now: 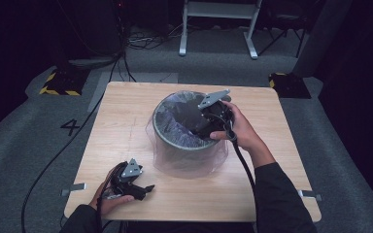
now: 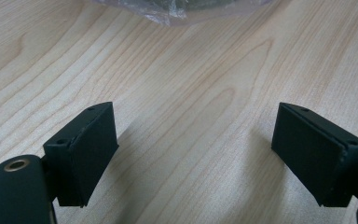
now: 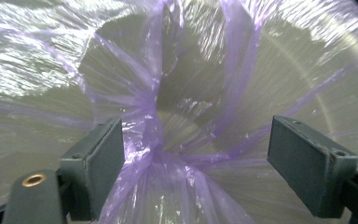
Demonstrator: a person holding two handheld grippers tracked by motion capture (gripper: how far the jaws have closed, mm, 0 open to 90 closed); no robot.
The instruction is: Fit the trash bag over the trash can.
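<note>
A: High view: where was the bin (image 1: 187, 145), and where were the two tools?

B: The bin, a dark round container, stood upright at the centre of the frame on the wooden table (image 1: 272, 160). A thin purple bag (image 1: 175, 162) lined it, draped over the rim and hanging down the outer wall to the tabletop. The right gripper (image 1: 205, 127) was at the bin's mouth, right of centre, held by the right hand (image 1: 240, 130) and pointed down into the opening. The left gripper (image 1: 145, 190) sat at the lower left of the frame, low over the table, near the bin but apart from it, in the left hand (image 1: 110, 200).

A: Right gripper view: jaw opening and contact?

B: The jaws stood wide apart, one at the lower left and one at the lower right of the frame. Between them lay the gathered folds of the bag (image 3: 154, 140), running from the middle down to the bottom edge. A fold lay against the inner face of the left-hand jaw; whether it pressed there could not be told. The right-hand jaw stood clear of the film. Nothing was clamped.

A: Left gripper view: same items?

B: The jaws were wide apart with bare wood (image 2: 191, 116) between them. They held nothing. A crumpled edge of the bag (image 2: 168, 11) showed at the top centre of the frame, well ahead of the jaws.
</note>
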